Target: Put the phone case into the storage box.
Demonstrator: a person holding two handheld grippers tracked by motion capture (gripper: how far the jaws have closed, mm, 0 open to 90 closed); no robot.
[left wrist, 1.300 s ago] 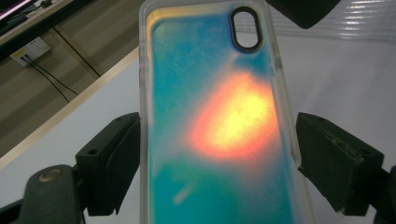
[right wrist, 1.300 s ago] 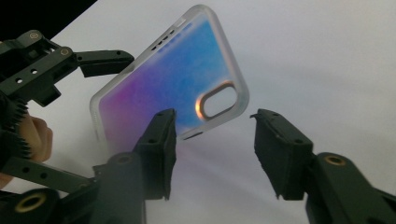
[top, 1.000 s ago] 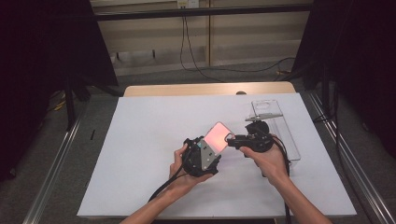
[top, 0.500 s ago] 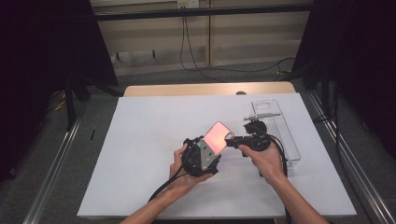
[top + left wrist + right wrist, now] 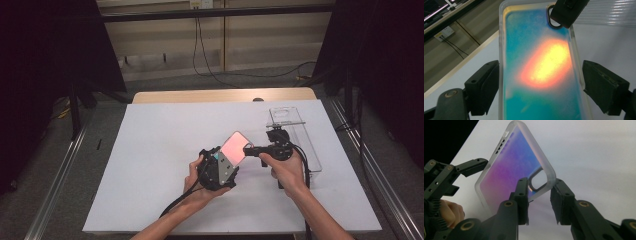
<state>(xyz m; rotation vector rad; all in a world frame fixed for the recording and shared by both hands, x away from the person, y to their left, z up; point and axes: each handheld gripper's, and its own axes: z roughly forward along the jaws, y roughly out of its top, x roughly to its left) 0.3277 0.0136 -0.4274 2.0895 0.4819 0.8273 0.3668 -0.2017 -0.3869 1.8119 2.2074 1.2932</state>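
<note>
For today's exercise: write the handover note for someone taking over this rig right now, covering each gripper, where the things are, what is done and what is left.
Left gripper: jaws wide across the phone case, holding it tilted up off the white table.
Right gripper: jaws have just been closing around the case's corner by the camera cutout; whether the pads press yet is unclear.
Clear tray stands at the table's right side, behind the right hand.
Done: case lifted and brought between both grippers.
Left: probably finish the right grip, then let the left go; the destination is not evident.
</note>
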